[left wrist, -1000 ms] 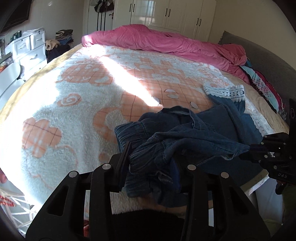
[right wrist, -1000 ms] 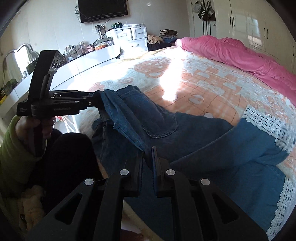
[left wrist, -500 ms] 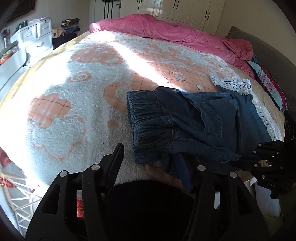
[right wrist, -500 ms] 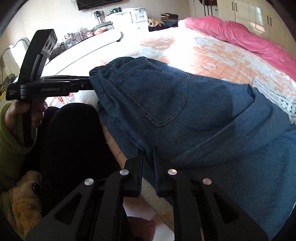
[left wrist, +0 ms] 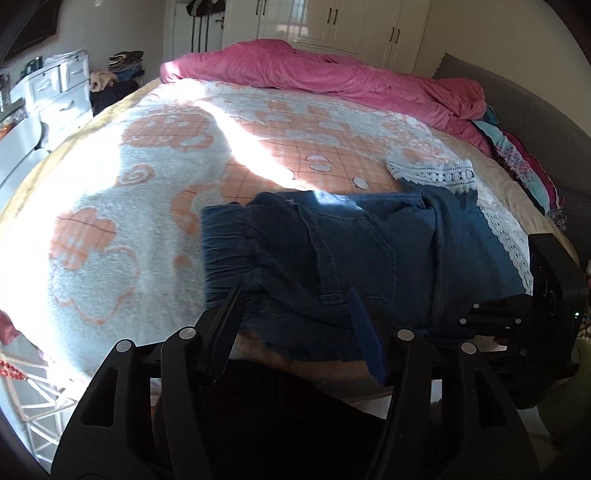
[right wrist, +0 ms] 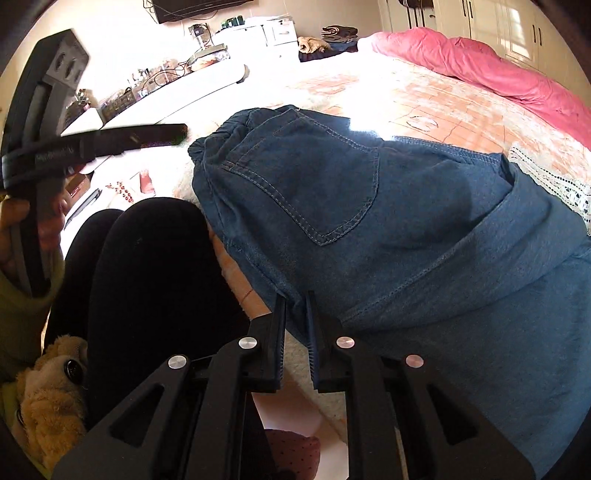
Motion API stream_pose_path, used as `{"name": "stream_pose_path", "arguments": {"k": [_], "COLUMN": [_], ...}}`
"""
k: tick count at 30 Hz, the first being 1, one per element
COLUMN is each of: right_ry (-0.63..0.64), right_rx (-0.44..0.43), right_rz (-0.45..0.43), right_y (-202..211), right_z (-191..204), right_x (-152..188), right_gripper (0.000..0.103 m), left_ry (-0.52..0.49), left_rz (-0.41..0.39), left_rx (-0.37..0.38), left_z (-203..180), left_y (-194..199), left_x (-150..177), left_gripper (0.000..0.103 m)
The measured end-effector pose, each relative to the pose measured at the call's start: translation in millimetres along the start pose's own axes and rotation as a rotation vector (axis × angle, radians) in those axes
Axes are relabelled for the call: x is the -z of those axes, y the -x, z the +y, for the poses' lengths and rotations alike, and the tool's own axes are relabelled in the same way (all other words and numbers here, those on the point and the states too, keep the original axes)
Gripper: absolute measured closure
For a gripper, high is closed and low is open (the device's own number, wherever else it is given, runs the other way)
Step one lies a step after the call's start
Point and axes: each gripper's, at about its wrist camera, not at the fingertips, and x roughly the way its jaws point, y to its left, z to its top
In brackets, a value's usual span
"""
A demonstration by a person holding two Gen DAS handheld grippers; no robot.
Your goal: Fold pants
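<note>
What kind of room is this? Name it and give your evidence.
A lived-in bedroom, almost certainly: a large bed under a patterned blanket, a pink duvet bunched along its far side, white wardrobe doors behind, and a white chest of drawers.

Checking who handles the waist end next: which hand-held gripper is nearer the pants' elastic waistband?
Left. The left hand-held gripper, open, sits at the waistband; the right hand-held gripper pinches the pants' near edge, farther along.
</note>
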Motion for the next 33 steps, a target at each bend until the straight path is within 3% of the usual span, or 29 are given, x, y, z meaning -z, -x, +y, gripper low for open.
{"name": "stream_pose_path", "arguments": {"k": [3,7,12,15,20,26,29,33], "right_ry": [-0.007,-0.002,0.033,0.021,-0.076,-0.087,-0.11,-0.153], "right_rx": [-0.017,-0.011,0.087,0.098,0.104,0.09,0.063,0.098], "right_rz": [0.005,-0.027,-0.131,-0.102,0.03,0.047,-0.003,-0.088], "right_y": [5,29,47,28,-5,-5,17,57], "right_z": [0,1,0,-4,-17,-21,-26,-46], "right_x": [2,-4,-26,-35,-29,-28,-30,-29], "right_gripper": [0.088,0.088,0.071,0.069,0.068,0.068,0.068,0.061], "left_ry": [-0.044,-0.045,-0.04,-0.038,-0.04,-0.035,-0.022,-0.023], "left_rz": [0.057,0.074,0.073,0.07,0.059,0.046,0.03,-0.015], "left_rx": [-0.097,-0.098,-0.092,-0.089,-0.081,-0.075,-0.062,-0.047], "left_z": [-5,-3,0,1,1,2,1,-4], "left_y": [-27,-29,-32,-31,-31,-30,-20,-1], "left_x": [6,12,16,16,18,18,16,11], "left_gripper": [0.054,0.054,0.054,0.054,0.053,0.052,0.051,0.051]}}
